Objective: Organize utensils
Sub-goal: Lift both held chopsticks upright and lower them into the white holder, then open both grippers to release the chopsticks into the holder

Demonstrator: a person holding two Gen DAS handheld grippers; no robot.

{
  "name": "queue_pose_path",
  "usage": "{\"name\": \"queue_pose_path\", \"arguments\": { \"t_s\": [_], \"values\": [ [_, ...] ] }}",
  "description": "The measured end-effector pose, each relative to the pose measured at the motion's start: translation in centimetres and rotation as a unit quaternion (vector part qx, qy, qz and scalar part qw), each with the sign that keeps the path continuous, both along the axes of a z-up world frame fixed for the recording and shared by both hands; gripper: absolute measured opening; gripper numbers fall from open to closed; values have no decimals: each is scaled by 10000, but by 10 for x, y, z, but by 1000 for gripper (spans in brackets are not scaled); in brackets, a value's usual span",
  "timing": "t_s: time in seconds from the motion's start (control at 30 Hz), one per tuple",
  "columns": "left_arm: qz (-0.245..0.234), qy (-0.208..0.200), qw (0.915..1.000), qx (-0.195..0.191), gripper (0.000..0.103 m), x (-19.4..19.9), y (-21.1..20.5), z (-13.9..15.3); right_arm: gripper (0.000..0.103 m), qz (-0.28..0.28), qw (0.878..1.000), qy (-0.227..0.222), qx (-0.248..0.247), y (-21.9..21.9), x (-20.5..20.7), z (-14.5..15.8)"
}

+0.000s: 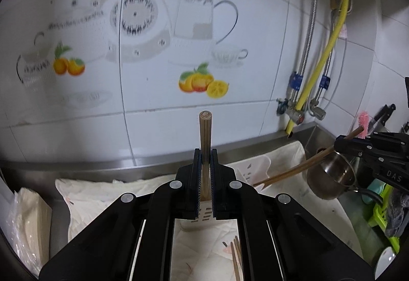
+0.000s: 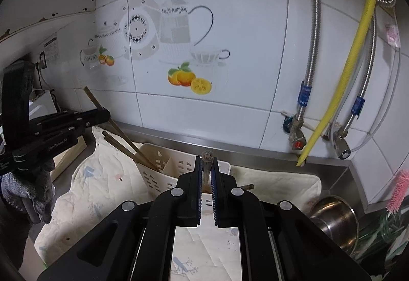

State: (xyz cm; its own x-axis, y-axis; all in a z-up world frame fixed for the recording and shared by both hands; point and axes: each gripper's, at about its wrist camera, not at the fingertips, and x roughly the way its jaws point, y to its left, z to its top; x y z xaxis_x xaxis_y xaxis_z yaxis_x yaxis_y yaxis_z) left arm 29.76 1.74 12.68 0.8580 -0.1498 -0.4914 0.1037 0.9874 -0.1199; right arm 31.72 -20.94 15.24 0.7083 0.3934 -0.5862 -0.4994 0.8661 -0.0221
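Observation:
My left gripper (image 1: 205,173) is shut on a wooden chopstick (image 1: 205,142) that stands upright above a white slotted utensil holder (image 1: 251,171). My right gripper (image 2: 206,178) is shut on another wooden chopstick (image 2: 207,165), also over the white holder (image 2: 163,173). In the left wrist view the right gripper (image 1: 340,144) holds its chopstick (image 1: 301,165) slanting down into the holder. In the right wrist view the left gripper (image 2: 104,114) holds its chopstick (image 2: 112,122) slanting into the holder's left compartment, beside other chopsticks (image 2: 122,148). More chopsticks (image 1: 236,258) lie on the cloth below.
A quilted white cloth (image 2: 102,194) covers the steel counter. A steel pot (image 2: 334,219) stands at the right, by a green rack (image 1: 383,206) and a pink brush (image 2: 397,191). Pipes and a yellow hose (image 2: 352,55) run down the tiled wall. A plastic-wrapped stack (image 1: 28,224) is at the left.

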Motion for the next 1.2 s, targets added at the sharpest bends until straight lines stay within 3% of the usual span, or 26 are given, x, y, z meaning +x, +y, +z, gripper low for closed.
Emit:
{"name": "queue_pose_path", "arguments": {
  "t_s": [0.27,0.63,0.8,0.87,1.03,1.2],
  "values": [
    [-2,269,9995,-145,6,11,5,-18,7,-49,9997,230,-46,6,17,-22],
    [-30,327,9994,-125,8,12,5,-23,8,-135,9993,337,46,6,31,-37],
    [-68,247,9996,-78,20,8,4,-18,10,-194,9994,251,127,2,29,-33],
    [-62,197,9998,-81,21,3,5,-16,17,-221,9994,184,167,0,26,-30],
    [-22,27,10000,-38,36,-19,6,-9,33,-270,9992,-82,269,-5,5,-20],
    [68,-36,10000,-34,48,-49,9,-12,36,-288,9987,-257,328,-9,-25,-26]
  ]
}}
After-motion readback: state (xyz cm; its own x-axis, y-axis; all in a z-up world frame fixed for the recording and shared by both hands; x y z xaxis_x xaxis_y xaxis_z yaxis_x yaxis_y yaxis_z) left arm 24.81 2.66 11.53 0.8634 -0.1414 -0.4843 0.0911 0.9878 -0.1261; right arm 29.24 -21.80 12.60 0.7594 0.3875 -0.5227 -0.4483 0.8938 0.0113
